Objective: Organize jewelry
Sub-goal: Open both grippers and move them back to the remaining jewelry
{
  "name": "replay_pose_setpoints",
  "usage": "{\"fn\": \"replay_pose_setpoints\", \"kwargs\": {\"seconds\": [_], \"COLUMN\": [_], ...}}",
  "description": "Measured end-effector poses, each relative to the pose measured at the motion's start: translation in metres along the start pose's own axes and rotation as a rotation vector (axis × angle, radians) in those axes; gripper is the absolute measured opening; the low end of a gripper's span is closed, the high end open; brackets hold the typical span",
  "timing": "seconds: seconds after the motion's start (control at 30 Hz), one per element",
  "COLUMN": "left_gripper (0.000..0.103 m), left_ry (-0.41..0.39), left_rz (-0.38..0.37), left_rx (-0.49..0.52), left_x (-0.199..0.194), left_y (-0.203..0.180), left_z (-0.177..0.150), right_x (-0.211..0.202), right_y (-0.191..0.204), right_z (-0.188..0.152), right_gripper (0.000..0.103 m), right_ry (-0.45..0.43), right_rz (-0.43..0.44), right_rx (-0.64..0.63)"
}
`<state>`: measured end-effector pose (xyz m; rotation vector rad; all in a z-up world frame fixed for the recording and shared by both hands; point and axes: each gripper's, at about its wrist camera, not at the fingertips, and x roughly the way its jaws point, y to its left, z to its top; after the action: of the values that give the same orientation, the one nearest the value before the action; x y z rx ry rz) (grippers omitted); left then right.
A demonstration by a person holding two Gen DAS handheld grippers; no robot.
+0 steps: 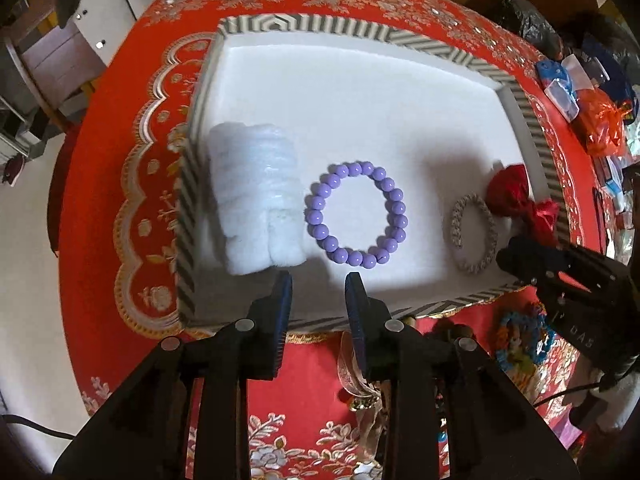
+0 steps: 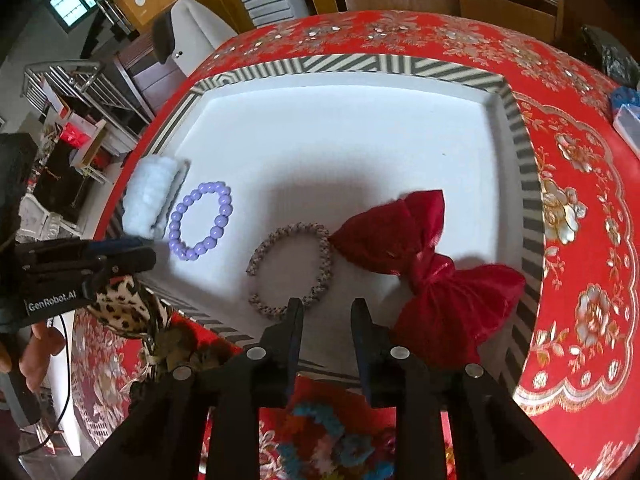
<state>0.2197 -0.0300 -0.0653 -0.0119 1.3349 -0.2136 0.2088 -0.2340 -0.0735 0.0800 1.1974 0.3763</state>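
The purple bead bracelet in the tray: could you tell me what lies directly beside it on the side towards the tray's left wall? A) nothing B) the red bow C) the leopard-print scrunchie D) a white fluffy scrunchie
D: in the left wrist view the purple bead bracelet lies between the white fluffy scrunchie, set against the tray wall, and a braided beige bracelet; the red bow lies beyond that.

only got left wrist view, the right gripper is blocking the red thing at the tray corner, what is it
Observer: A red bow. One lobe lies inside the tray; the other covers the tray's near right corner.
Operator: is it touching the braided bracelet
Observer: Its left tip appears to touch the braided bracelet on the bracelet's right side.
Operator: right fingers holding anything
Observer: No. The right gripper is open and empty, over the tray's near edge.
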Motion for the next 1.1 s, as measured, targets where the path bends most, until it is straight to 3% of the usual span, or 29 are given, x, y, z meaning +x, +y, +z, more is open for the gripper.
{"fn": "replay_pose_setpoints", "kwargs": {"seconds": [0.17,0.27,0.6,0.9,1.1], "left_gripper": [0.055,0.064,0.066,0.066,0.066], "left_ry": [-0.056,-0.101,-0.153,-0.125,-0.121], "left_rz": [-0.002,-0.024,-0.063,-0.076,-0.085], "left_rx": [-0.006,-0.032,-0.098,-0.089,-0.053], "left_x": [-0.02,-0.04,-0.074,-0.068,-0.065], "left_y": [-0.007,-0.007,0.004,-0.004,-0.017], "left_z": [-0.007,-0.018,-0.069,-0.117,-0.135], "right_x": [-0.04,-0.068,-0.097,-0.094,-0.09], "right_y": [0.004,0.009,0.012,0.005,-0.008], "right_z": [-0.008,-0.015,-0.083,-0.141,-0.157], "right_gripper": [0.028,0.043,0.045,0.045,0.045], "right_ry": [-0.116,-0.182,-0.183,-0.142,-0.149], "right_rz": [0.008,0.014,-0.006,-0.027,-0.044], "right_rx": [0.034,0.039,0.06,0.104,0.154]}}
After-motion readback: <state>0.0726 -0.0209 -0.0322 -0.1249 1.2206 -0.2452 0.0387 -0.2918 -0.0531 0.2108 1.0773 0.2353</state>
